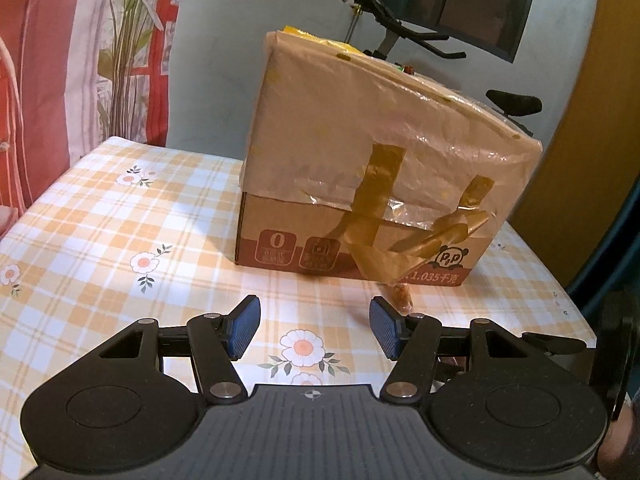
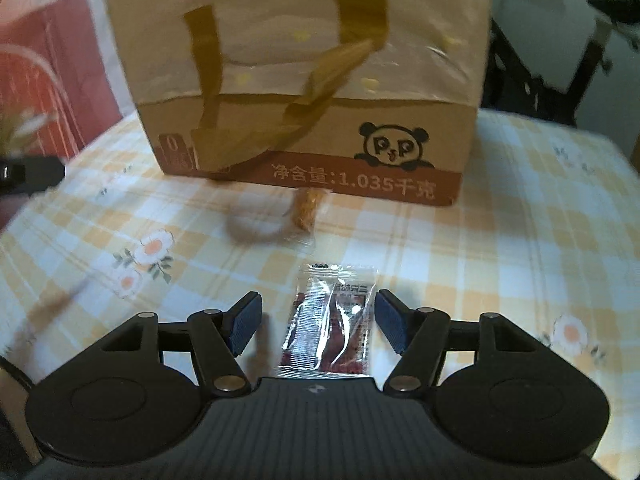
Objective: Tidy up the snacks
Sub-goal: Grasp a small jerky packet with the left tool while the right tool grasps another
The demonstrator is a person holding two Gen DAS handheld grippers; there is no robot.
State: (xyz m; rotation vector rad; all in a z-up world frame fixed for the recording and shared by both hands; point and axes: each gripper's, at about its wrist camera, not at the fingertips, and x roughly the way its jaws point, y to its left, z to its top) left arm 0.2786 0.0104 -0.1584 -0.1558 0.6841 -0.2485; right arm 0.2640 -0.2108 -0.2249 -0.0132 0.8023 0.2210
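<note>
A cardboard box [image 1: 372,168] lined with a thin plastic bag and brown tape stands on the checked tablecloth [image 1: 120,240]; the same box [image 2: 304,80] fills the top of the right wrist view. A small clear-wrapped orange snack [image 2: 306,210] lies at the box's foot, and this orange snack [image 1: 400,294] peeks out just beyond the left gripper's right finger. A clear packet with dark red contents [image 2: 332,324] lies flat between the fingers of my right gripper [image 2: 318,322], untouched by the pads. My right gripper is open. My left gripper [image 1: 316,326] is open over bare cloth.
The tablecloth [image 2: 500,280] has orange checks and flower prints. A grey chair back [image 1: 224,60], a red-patterned curtain [image 1: 48,80] and an exercise bike [image 1: 404,28] stand behind the table. The table's right edge [image 1: 576,304] is close to the box.
</note>
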